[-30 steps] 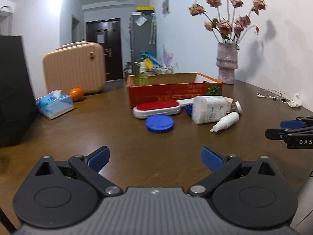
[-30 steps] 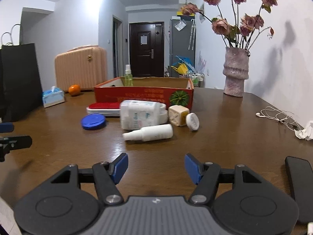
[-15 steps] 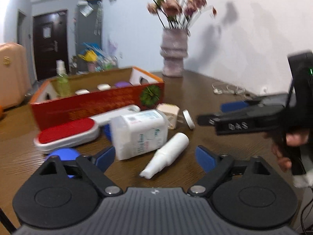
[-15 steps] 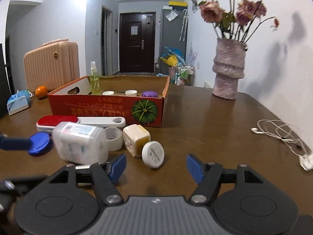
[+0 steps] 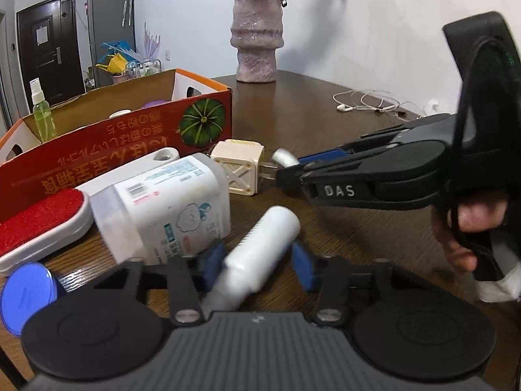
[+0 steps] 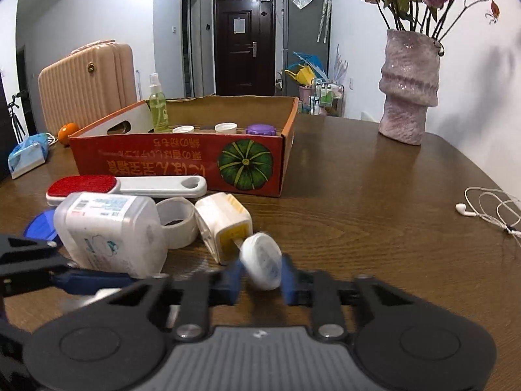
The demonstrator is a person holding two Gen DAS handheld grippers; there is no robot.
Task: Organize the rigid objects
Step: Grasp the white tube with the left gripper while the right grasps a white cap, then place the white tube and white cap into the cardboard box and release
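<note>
My left gripper (image 5: 255, 260) is closing around a white squeeze bottle (image 5: 257, 254) lying on the table; the pads stand close on both sides of it. My right gripper (image 6: 260, 277) is shut on a white round cap (image 6: 262, 260); it shows in the left wrist view (image 5: 286, 163) too. Beside them lie a white tub (image 6: 110, 231), a cream plug adapter (image 6: 224, 224), a tape roll (image 6: 177, 221), a red lint brush (image 6: 123, 186) and a blue lid (image 5: 24, 296). The red cardboard box (image 6: 182, 166) holds caps and a green spray bottle (image 6: 157, 104).
A pink vase (image 6: 408, 88) with flowers stands at the back right. White earphones (image 6: 488, 208) lie at the table's right edge. A tissue pack (image 6: 27, 158), an orange (image 6: 66, 132) and a suitcase (image 6: 86, 84) are at the back left.
Both grippers moved forward into the pile. The right one closed on the white cap; the left one narrowed around the squeeze bottle.
</note>
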